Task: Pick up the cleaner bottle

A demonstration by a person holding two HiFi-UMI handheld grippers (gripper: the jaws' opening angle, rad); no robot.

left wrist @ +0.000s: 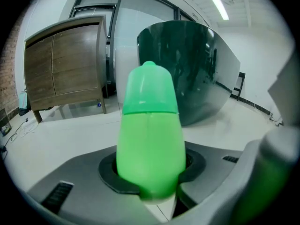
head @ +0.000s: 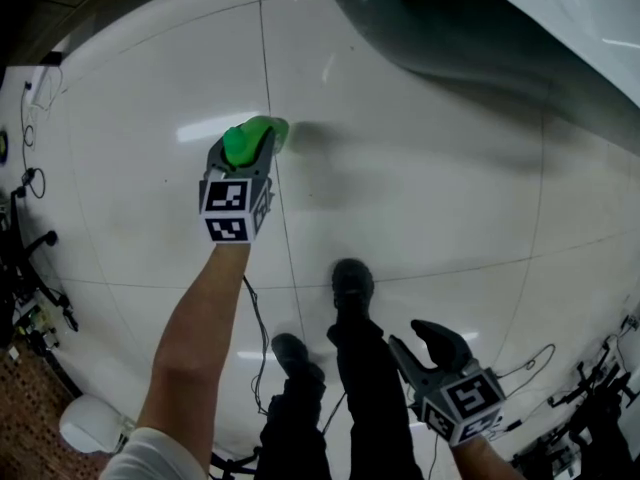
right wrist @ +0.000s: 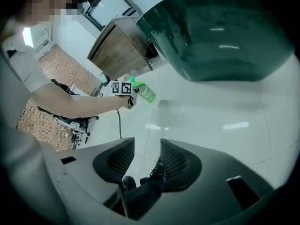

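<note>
While left tongs [head: 243, 149] clamp it, bottle [left wrist: 149, 139] seems airborne.

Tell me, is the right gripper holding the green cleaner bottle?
No: the right gripper has its jaws apart with nothing gripped, while the cleaner bottle sits clamped in the left gripper.

The cleaner bottle [left wrist: 149, 144] is smooth, translucent green plastic. The floor [head: 420, 198] is glossy white tile. The far cabinet [left wrist: 65, 64] shows matt wood grain, and the dark green tub [left wrist: 192, 64] is shiny. The right gripper [right wrist: 146, 146] is matt grey plastic with ribbed pads [right wrist: 177, 165].
</note>
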